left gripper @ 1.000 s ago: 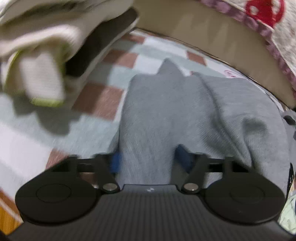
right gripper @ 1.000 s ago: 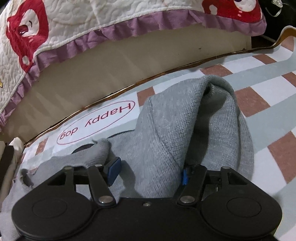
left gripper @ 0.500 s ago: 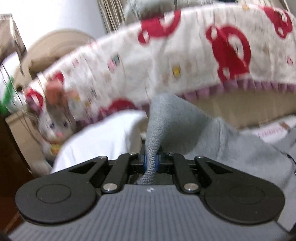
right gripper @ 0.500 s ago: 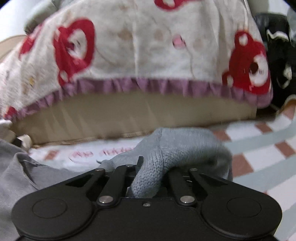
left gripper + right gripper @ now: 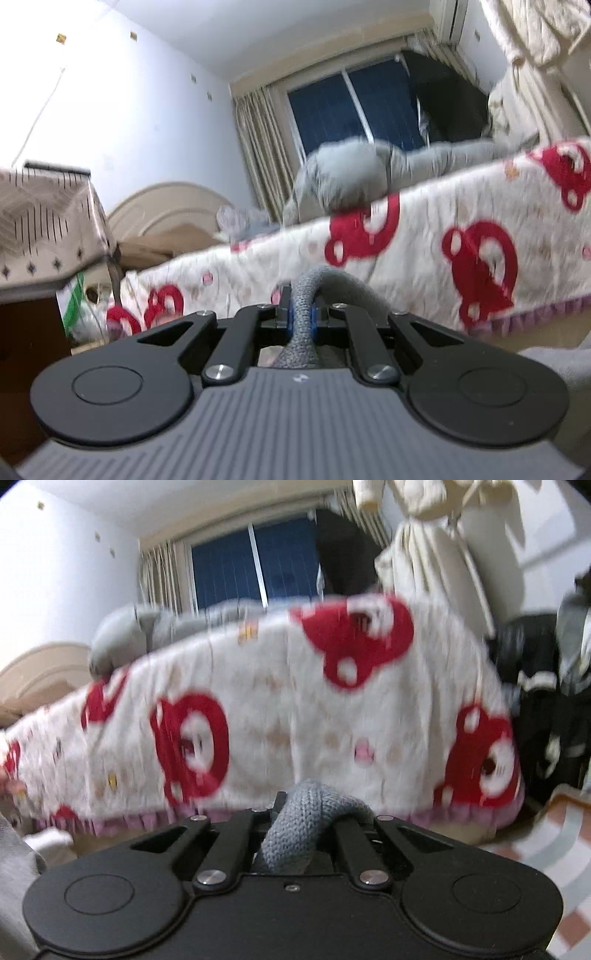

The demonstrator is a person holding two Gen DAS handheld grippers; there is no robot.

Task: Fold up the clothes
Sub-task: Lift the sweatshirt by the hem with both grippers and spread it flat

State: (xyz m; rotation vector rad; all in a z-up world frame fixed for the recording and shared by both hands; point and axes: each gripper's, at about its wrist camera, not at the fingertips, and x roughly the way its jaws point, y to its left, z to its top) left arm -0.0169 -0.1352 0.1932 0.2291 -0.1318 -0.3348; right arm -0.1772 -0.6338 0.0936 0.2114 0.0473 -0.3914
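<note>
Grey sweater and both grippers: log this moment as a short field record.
garment: grey sweater, knitted
left gripper: shut on a bunched fold of the sweater
right gripper: shut on another fold of the sweater
backdrop: bed with a red-bear quilt, dark window behind
image quality: background motion-blurred

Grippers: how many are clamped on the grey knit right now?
2. The left gripper pinches a bunched fold of the grey knit garment between its blue pads. The right gripper is shut on another fold of it. The rest of the garment hangs mostly out of view.
</note>
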